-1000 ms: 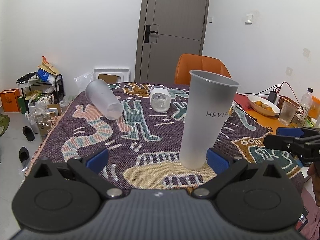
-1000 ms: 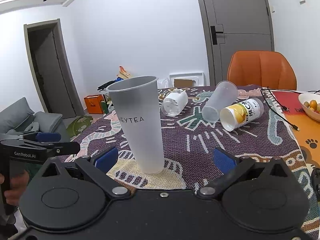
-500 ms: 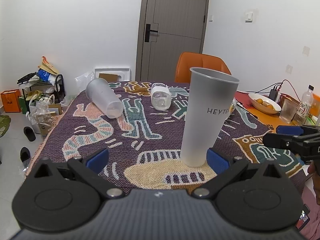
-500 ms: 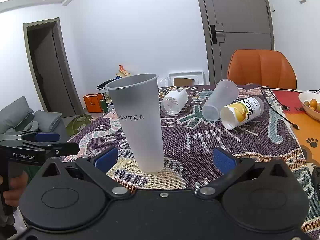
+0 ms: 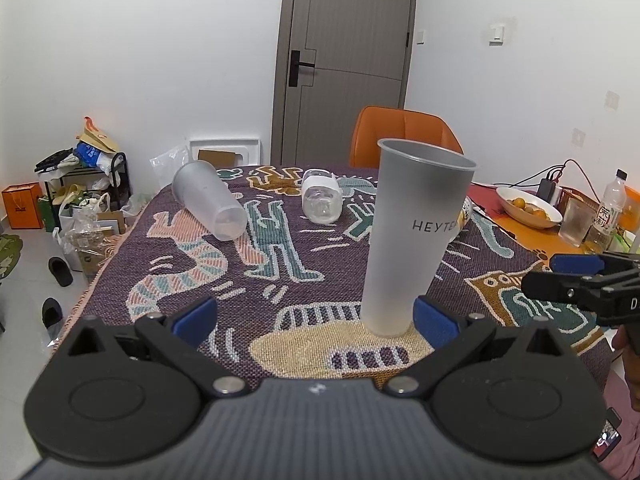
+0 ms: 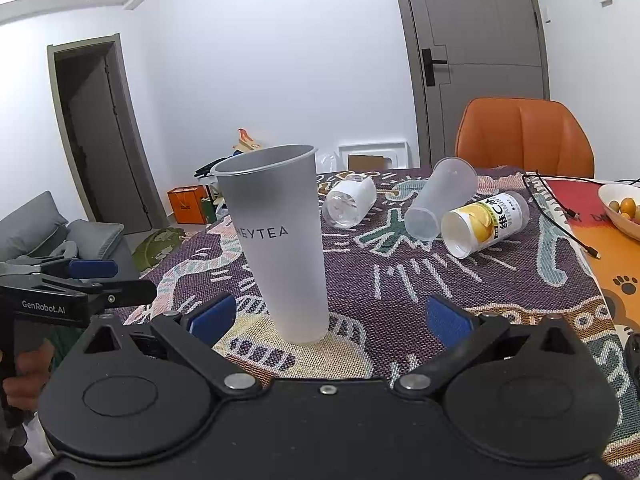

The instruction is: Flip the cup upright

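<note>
A tall frosted HEYTEA cup [image 5: 412, 236] stands upright, mouth up, on the patterned tablecloth [image 5: 280, 272]; it also shows in the right wrist view [image 6: 280, 240]. My left gripper [image 5: 316, 316] is open and empty, just short of the cup, whose base sits near its right finger. My right gripper [image 6: 328, 316] is open and empty, with the cup base between its fingers toward the left one. Each gripper shows in the other's view, the right one [image 5: 576, 276] and the left one [image 6: 84, 280], both off the cup.
A frosted cup [image 5: 208, 204] lies on its side; it also shows in the right wrist view [image 6: 440, 196]. A small clear bottle [image 5: 320, 196] and a yellow-labelled cup [image 6: 484, 224] also lie down. A fruit bowl [image 5: 528, 208], glass, bottle and cables sit at the right. An orange chair [image 5: 404, 136] stands behind.
Both grippers have drawn back a little from the upright cup; the cup has not moved. Both stay open.
</note>
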The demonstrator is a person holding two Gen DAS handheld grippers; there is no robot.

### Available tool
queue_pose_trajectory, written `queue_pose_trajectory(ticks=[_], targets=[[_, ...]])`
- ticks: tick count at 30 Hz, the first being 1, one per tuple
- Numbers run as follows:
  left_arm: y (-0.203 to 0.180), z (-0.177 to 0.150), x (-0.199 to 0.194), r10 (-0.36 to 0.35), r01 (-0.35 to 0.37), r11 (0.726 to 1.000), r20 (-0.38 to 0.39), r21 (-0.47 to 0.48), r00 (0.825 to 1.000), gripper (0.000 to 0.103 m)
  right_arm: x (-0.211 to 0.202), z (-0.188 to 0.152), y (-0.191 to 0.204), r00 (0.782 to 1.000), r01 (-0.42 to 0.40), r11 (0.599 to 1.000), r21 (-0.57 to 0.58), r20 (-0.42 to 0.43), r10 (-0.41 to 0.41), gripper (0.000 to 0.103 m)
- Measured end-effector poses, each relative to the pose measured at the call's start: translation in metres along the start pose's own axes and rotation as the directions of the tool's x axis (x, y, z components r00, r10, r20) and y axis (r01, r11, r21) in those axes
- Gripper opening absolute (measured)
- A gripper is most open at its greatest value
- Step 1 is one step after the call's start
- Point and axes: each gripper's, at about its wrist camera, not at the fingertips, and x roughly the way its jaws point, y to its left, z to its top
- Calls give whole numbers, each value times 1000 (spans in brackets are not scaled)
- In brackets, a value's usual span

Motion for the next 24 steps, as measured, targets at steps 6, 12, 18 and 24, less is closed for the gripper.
queue_pose_trajectory(ticks=[6,12,18,24], targets=[[3,1,0,3,-3,1000,0,-4,1000,103,0,0,1,1000,0,1000,-4,-1,0,103],[2,1,1,7,-7,1000,-1,0,1000,103,0,0,0,1000,3,1000,-5,0,-3,103],[2,0,2,9,-9,1000,1,6,1000,103,0,0,1,1000,4,1000,-3,0,-4,103],[2,1,2,15,-15,1000,12,11,1000,103,0,1,1,1000,7,1000,-9,4,-7,103]])
